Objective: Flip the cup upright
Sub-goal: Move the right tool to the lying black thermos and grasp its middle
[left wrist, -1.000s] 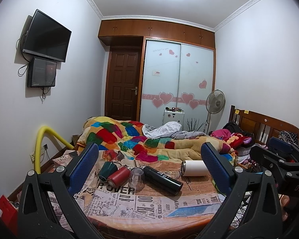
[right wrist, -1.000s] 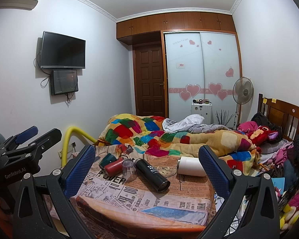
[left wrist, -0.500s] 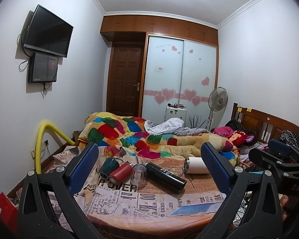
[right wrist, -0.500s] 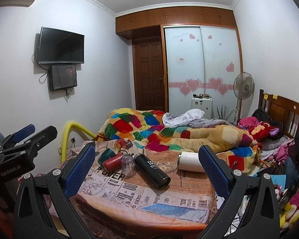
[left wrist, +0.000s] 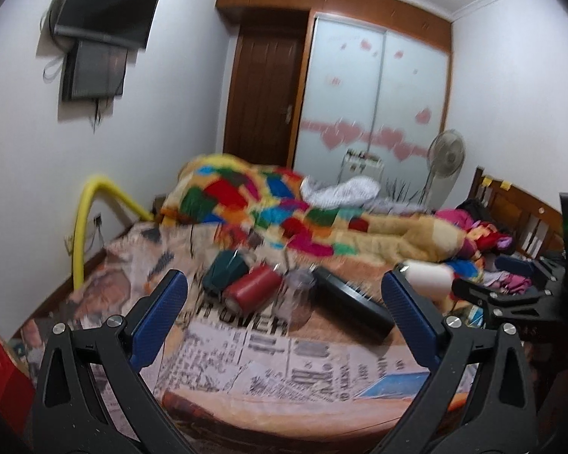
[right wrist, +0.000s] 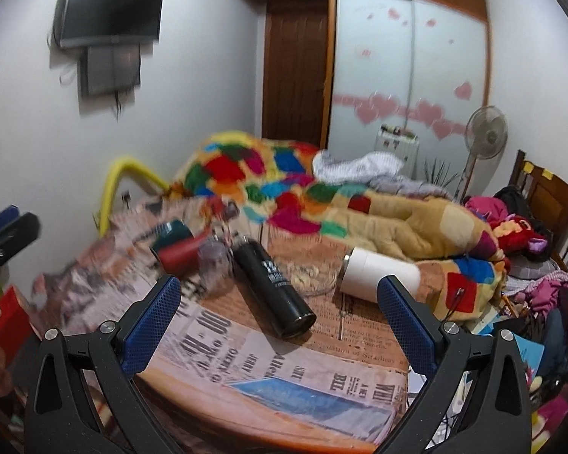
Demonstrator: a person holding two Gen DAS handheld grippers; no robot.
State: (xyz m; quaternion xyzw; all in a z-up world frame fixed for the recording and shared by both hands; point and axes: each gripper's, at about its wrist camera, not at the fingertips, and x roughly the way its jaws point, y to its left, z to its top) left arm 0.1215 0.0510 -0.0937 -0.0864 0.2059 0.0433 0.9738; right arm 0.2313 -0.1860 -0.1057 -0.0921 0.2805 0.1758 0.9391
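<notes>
You are holding both grippers spread wide and empty, short of the table (right wrist: 359,355). The black cup (right wrist: 272,287) is lying on its side between the right gripper (right wrist: 278,314) fingers (its long axis running away from you, leaning left). The left gripper (left wrist: 284,316) is facing the red cup (left wrist: 252,289) instead, so the right one seems nearer.

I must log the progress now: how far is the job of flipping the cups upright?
Nothing looks done yet. The green cup, red cup, black bottle and white cup all lie on their sides on the table. The left hand-held gripper and right hand-held gripper are open and empty. Every grasp and flip is left.
</notes>
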